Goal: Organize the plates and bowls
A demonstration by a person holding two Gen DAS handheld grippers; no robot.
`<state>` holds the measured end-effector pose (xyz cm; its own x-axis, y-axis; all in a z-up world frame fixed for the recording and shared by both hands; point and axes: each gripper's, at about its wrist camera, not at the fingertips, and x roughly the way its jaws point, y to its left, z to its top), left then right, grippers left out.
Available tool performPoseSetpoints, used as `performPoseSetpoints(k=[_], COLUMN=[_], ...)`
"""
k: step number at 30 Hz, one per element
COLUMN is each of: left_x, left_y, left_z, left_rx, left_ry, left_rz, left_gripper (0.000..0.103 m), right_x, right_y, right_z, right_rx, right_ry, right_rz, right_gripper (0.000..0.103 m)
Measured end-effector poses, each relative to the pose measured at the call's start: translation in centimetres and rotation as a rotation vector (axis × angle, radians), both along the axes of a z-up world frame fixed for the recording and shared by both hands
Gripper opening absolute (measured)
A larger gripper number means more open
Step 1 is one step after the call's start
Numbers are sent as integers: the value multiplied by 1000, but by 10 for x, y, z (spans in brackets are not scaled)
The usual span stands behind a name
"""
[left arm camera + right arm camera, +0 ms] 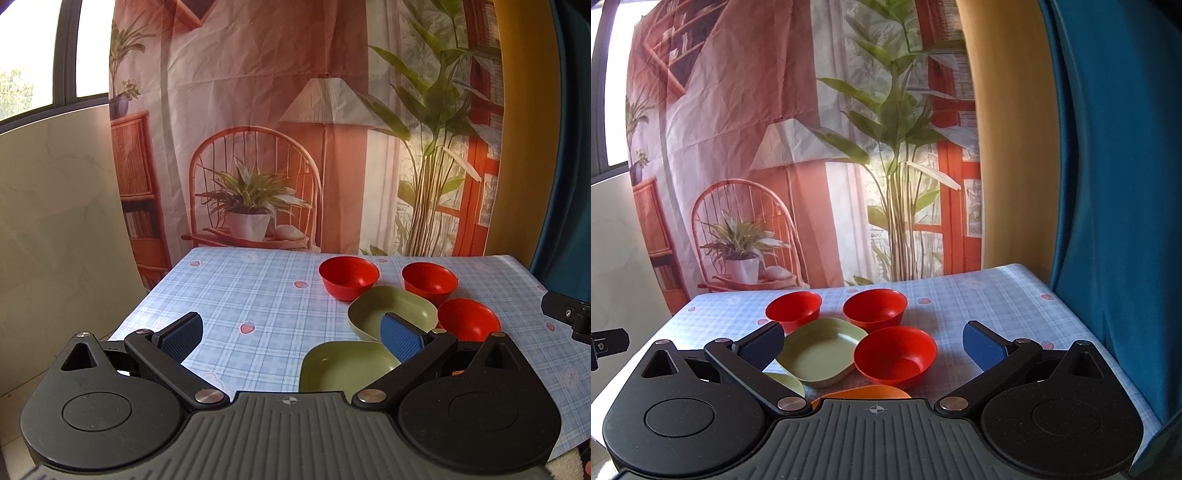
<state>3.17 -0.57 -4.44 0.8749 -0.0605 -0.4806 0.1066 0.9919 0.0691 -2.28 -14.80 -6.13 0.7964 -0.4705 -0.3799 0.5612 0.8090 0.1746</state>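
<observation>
Left wrist view looks over a table (236,295) covered in a pale blue checked cloth with small strawberry prints, set before a printed backdrop (280,122) of a chair, lamp and plants. To the right of the backdrop hangs a blue curtain (1115,221).

The left gripper (291,332) is held above the near edge of the table with its jaws spread wide and nothing between its blue pads. The right gripper (875,345) is likewise wide open and holds nothing; it hovers over the near side of the dishes. A black part at the right edge of the left view may belong to the right gripper, but I cannot tell.

All the dishes sit on the right half of the table as the left view shows it. Two green plates with rounded corners lie there: the far green plate (822,350) sits in the middle of the group, and the near green plate (347,365) lies just beside it, towards the camera; whether the two touch I cannot tell. Three red bowls stand upright around the far green plate: the far left bowl (793,308), the far right bowl (875,308), and the near right bowl (895,354), which is right against the plate's right edge. An orange dish (864,392) peeks out just past the right gripper's body, mostly hidden, so its shape is unclear.
</observation>
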Motion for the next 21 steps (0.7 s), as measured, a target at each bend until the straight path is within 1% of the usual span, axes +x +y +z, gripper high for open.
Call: performPoseSetpoints(k=[1, 3, 9, 11, 12, 14, 18, 20, 21], left_x=[3, 9, 23, 28, 30, 33, 38, 39, 38], left_y=[-1, -4, -6, -5, -4, -3, -2, -4, -7], left_z=[-5, -13, -39, -47, -51, -57, -66, -70, -72], left_rx=[7, 17, 32, 25, 22, 19, 8, 10, 19], left_ry=[8, 28, 83, 110, 124, 137, 168, 173, 172], left_rz=[-5, -12, -15, -16, -18, -21, -22, -26, -31], left_gripper=[103, 103, 103, 103, 103, 103, 103, 103, 103], right_x=[0, 5, 17, 22, 25, 28, 39, 42, 44], right_y=[0, -8, -16, -19, -20, -20, -12, -13, -17], right_z=[-1, -14, -29, -34, -38, -42, -57, -62, -68], right_rx=[0, 8, 37, 56, 79, 79, 66, 85, 112], right_ry=[-1, -2, 21, 48, 60, 71, 145, 151, 155], right_rz=[1, 13, 30, 41, 67, 69, 76, 88, 102], right_gripper=[103, 103, 103, 103, 103, 103, 103, 103, 103])
